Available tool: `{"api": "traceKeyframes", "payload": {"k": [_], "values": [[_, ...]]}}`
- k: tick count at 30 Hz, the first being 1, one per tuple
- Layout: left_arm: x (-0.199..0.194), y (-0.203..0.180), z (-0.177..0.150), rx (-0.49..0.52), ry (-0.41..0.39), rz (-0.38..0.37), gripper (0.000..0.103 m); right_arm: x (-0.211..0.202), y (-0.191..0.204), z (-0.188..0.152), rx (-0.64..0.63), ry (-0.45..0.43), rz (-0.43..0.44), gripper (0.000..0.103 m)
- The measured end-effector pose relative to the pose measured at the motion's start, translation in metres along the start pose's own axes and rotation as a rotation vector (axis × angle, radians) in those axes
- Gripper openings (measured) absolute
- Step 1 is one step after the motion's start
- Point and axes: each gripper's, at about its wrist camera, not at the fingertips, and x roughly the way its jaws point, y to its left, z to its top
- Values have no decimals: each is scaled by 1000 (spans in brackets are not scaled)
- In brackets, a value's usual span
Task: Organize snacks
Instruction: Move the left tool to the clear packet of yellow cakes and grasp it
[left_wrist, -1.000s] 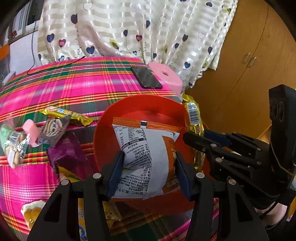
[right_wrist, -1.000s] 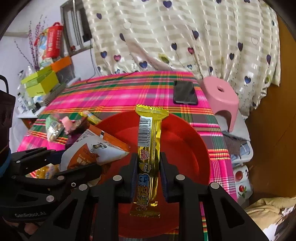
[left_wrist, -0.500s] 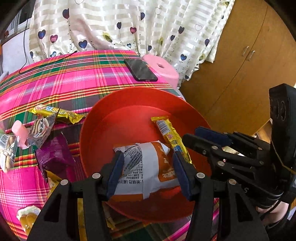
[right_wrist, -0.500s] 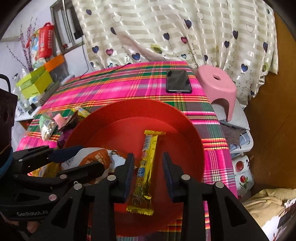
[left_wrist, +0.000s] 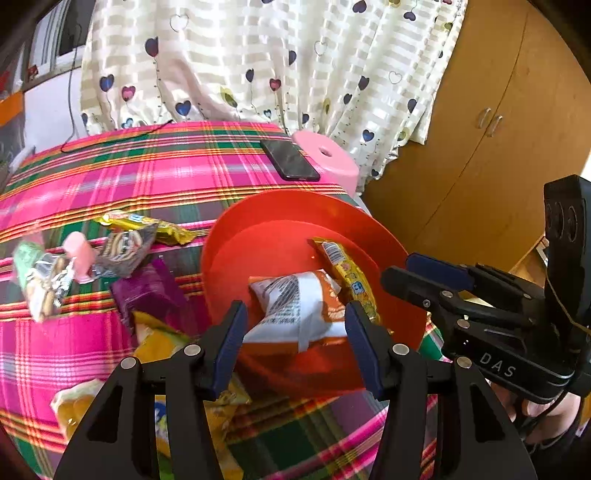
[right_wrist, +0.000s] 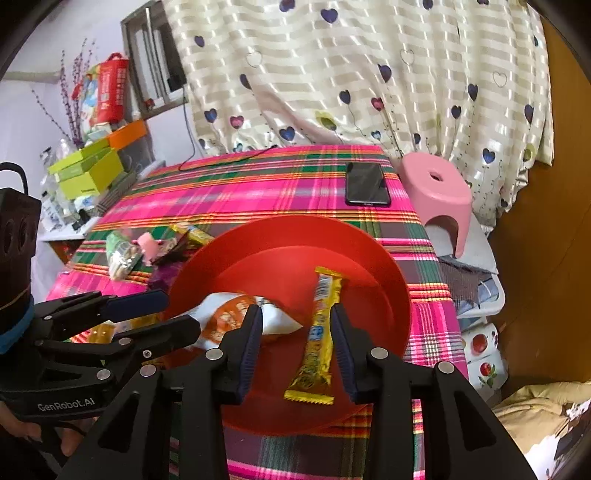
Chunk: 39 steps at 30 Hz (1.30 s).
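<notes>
Two snacks lying inside red bowl (right_wrist: 376, 254); orange-and-white packet (left_wrist: 295, 310) resting on bowl floor, just ahead of left gripper (left_wrist: 295, 332) and framed by its spread blue fingers (left_wrist: 229, 339), touching neither as far as visible; yellow bar (right_wrist: 319, 332) stretched lengthwise just beyond right gripper (right_wrist: 295, 339), nearer its right-hand finger (right_wrist: 341, 347), gap visible on both sides; both tongs open, gripping nothing. Packet and bar side by side, edges meeting or nearly so in left wrist view. Bowl set on pink plaid tablecloth (left_wrist: 166, 177). Off to left of left gripper, outside bowl: purple pouch (left_wrist: 147, 291) against bowl's outer wall, yellow bag (left_wrist: 162, 343) partly under left finger, grey-brown wrapper (left_wrist: 123, 251), pink candy (left_wrist: 79, 256), green-topped biscuit pack (left_wrist: 40, 277), gold bar (left_wrist: 144, 225) farther ahead. Well beyond both tongs, black phone (right_wrist: 365, 182) flat near far table edge; pink stool (right_wrist: 437, 192) just past table corner, ahead and right of right gripper; heart-print curtain (right_wrist: 351, 74) behind.
</notes>
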Motion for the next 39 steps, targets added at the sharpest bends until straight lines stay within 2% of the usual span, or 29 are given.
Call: {"api": "traceKeyframes", "payload": {"k": [10, 26, 39], "values": [[-32, 12, -14, -26, -46, 85, 56, -17, 24, -5, -35, -19, 26, 36], [-91, 36, -38, -98, -135, 217, 56, -34, 86, -13, -131, -33, 136, 37], [-103, 52, -49, -143, -147, 256, 56, -31, 116, -14, -192, -18, 181, 40]]}}
